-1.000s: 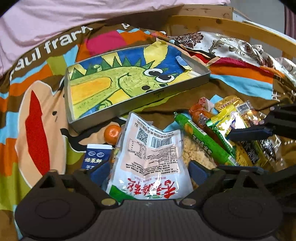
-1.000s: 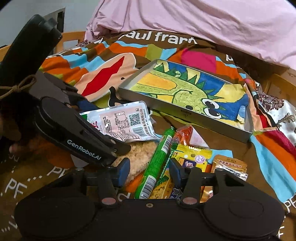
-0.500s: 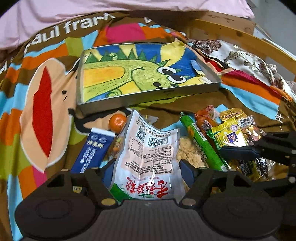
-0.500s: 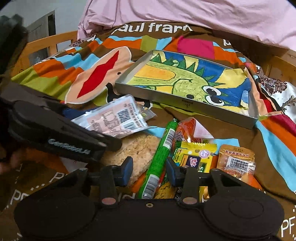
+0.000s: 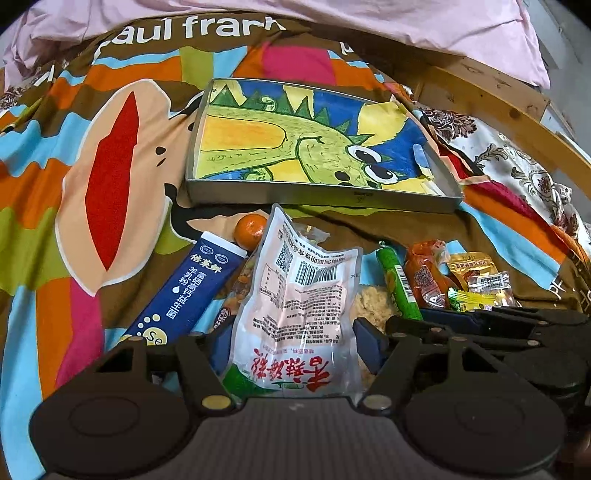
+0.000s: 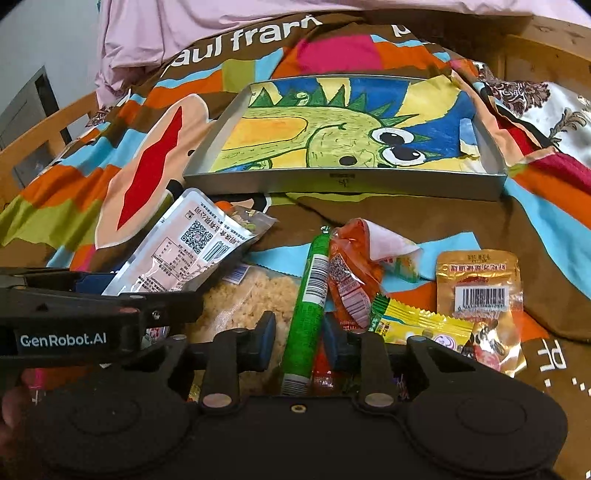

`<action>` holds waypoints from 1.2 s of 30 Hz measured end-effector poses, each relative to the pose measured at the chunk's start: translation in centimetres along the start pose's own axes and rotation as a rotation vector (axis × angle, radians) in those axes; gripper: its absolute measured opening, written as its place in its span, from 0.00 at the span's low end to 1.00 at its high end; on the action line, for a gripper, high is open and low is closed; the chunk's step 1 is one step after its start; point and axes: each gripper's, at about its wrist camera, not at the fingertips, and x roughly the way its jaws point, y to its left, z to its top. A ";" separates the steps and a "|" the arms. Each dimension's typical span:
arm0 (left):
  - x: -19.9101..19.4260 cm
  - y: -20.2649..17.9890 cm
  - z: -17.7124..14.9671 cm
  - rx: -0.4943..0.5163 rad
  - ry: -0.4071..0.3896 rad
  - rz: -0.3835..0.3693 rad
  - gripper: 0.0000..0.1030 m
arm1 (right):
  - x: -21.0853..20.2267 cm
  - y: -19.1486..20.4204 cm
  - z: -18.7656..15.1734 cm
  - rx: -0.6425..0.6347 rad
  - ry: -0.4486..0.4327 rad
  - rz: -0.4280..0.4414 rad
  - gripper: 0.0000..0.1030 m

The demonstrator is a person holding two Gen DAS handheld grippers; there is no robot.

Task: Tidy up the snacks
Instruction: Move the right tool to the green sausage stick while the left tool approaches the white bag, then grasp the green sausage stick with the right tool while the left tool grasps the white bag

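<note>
- One tray (image 5: 325, 197), one green stick (image 6: 308, 306), one white pouch (image 5: 295, 314)
- Blanket (image 5: 184, 27) reads "paul frank"
- Left tool (image 5: 291, 345) has just narrowed onto the pouch; right tool (image 6: 295, 336) has just clamped the stick; left tool's side reads "GenRobot.AI"

Home bedroom, by the look of it: a bed w/ a bright cartoon blanket (image 5: 110, 155) spread over it, pink bedding (image 5: 332, 18) bunched at the far end. A wooden bed frame (image 5: 517, 110) runs along the side.
</note>
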 end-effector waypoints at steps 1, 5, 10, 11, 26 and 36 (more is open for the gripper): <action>0.0 -0.1 0.0 0.005 -0.003 -0.001 0.66 | -0.2 -0.1 -0.1 0.007 -0.004 0.004 0.20; -0.3 -0.1 0.0 -0.009 -0.010 -0.023 0.55 | -0.9 0.3 -0.6 -0.028 -0.019 -0.003 0.19; -0.5 -0.1 -0.5 -0.020 0.001 -0.036 0.52 | -1.7 1.8 -1.4 -0.149 -0.038 -0.033 0.19; -0.6 -0.1 -0.5 -0.022 0.001 -0.036 0.52 | -1.6 2.0 -1.6 -0.172 -0.035 -0.040 0.19; -1.0 -0.5 -1.2 -0.002 -0.023 -0.018 0.47 | -2.3 3.9 -2.5 -0.332 -0.110 -0.091 0.17; -3.0 -0.7 -1.2 -0.018 -0.100 -0.020 0.45 | -3.9 4.8 -2.7 -0.459 -0.243 -0.172 0.17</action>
